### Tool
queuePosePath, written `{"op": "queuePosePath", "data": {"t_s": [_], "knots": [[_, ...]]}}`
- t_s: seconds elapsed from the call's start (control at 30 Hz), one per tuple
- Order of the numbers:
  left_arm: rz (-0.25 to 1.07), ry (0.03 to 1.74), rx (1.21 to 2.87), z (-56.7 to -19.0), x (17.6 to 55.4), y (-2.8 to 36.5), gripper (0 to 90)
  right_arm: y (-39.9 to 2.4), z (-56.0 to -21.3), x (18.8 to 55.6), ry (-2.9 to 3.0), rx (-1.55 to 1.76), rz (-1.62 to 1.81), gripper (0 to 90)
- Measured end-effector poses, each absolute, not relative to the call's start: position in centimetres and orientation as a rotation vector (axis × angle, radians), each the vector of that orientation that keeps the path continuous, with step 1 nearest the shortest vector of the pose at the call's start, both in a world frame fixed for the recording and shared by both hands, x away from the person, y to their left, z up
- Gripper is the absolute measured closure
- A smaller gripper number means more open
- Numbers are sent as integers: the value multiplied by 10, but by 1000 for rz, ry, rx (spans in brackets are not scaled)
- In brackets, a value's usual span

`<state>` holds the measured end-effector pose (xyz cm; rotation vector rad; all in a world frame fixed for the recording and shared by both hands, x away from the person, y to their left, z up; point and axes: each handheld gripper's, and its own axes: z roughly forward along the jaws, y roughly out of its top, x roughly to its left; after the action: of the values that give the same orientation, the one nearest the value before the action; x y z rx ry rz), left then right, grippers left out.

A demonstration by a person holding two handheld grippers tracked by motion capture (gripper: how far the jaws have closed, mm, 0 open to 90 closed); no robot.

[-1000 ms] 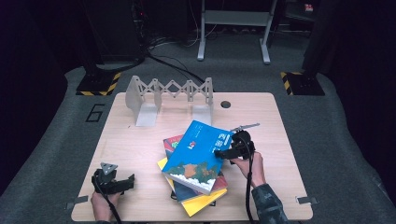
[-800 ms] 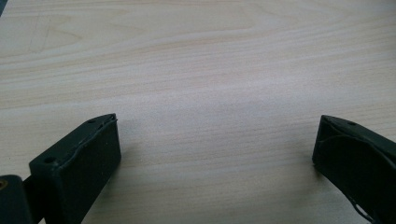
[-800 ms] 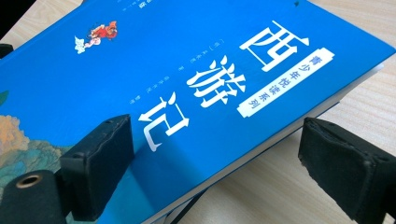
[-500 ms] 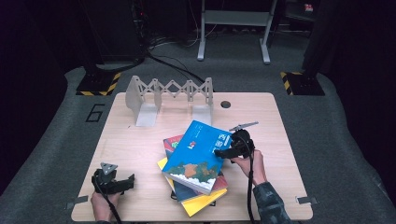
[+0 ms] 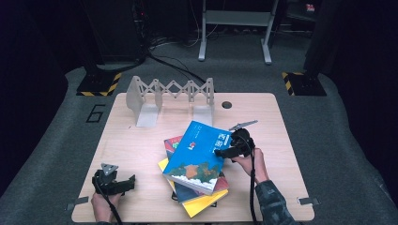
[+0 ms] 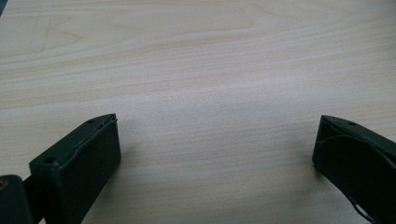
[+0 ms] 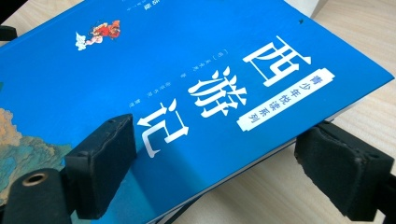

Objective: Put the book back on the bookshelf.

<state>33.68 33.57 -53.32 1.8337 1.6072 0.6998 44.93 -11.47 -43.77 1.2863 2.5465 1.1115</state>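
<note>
A blue book (image 5: 199, 154) with white characters on its cover (image 7: 187, 93) lies tilted on top of a stack of books near the table's middle. My right gripper (image 5: 224, 151) is shut on its right edge. In the right gripper view (image 7: 219, 158) one pad lies on the cover and the other sits under the book. Below it are a red book (image 5: 172, 143) and a yellow book (image 5: 202, 207). My left gripper (image 5: 127, 181) rests at the front left, open over bare wood (image 6: 215, 154) with nothing between its jaws.
A grey expanding book rack (image 5: 171, 93) stands at the back of the wooden table (image 5: 141, 150), left of a round hole (image 5: 226, 104). Dark carpet surrounds the table.
</note>
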Motion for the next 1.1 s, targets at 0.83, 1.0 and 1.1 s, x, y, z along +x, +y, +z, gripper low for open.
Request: {"op": "queuePosePath", "data": {"t_s": [0.83, 1.0, 1.1], "knots": [[701, 1605, 1834, -533, 337, 336, 8, -99, -430, 460, 2642, 1072, 1052, 150], [701, 1604, 1834, -533, 337, 336, 8, -102, -430, 458, 2609, 1141, 1062, 134], [701, 1604, 1835, -533, 337, 336, 8, -113, -435, 456, 2568, 1279, 1139, 112]]}}
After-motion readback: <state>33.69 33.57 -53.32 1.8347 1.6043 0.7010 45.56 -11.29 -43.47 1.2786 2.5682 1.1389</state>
